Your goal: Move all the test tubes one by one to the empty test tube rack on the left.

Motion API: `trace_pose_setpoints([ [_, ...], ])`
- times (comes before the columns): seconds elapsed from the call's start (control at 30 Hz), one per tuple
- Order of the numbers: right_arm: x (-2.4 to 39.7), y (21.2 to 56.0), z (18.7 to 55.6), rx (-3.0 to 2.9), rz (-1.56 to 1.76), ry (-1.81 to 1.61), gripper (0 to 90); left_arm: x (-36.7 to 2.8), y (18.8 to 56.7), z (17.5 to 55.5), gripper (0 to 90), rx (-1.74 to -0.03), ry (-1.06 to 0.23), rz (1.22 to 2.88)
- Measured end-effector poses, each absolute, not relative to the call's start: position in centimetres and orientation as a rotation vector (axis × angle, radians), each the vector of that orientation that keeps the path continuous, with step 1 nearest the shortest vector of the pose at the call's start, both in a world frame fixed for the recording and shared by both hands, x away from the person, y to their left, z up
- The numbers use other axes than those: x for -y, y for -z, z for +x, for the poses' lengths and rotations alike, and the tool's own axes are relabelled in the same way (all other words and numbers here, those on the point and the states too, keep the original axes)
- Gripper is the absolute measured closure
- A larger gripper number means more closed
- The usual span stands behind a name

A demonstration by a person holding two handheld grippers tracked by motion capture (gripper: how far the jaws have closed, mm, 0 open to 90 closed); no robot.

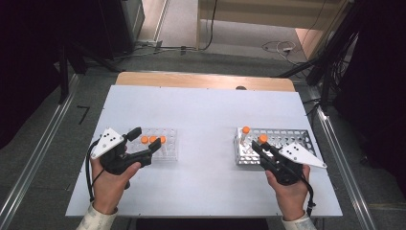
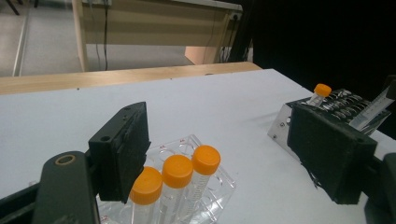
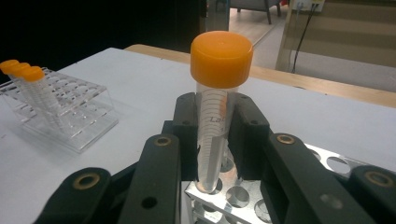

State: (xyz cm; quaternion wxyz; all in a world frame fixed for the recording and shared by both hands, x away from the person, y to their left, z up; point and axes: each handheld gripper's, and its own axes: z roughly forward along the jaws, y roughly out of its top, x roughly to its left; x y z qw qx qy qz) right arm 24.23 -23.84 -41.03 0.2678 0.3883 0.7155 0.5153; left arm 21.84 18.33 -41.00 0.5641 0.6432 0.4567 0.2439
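Your table (image 1: 201, 143) is a plain white sheet with a bare wooden strip along its far edge, and everything else sits around it: grey carpet, metal rails (image 1: 28, 167) on the floor at both sides, cables (image 1: 277, 48) trailing beyond the far edge, and pale wooden furniture (image 2: 154, 23) further back, with the room falling dark to either side. On the table's left half stands a clear rack (image 1: 163, 146) with three orange-capped tubes (image 2: 175, 179) in a row. Your left gripper (image 1: 143, 143) is at that rack with its jaws spread wide, one on each side of the tubes and clamping none. On the table's right half stands a metal rack (image 1: 287, 139) with one capped tube (image 1: 245, 132) at its far left corner. Your right gripper (image 3: 212, 126) has its jaws closed on another tube (image 3: 217, 84), upright, its foot in a hole at the metal rack's near left corner.
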Motion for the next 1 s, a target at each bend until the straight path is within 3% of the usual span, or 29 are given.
trace_pose_setpoints([
  [1.0, 22.4, 41.9, 23.9, -1.988, 1.023, -1.387, 72.1, -17.6, 40.8, 21.5, 21.1, -1.043, -0.571, 1.528],
])
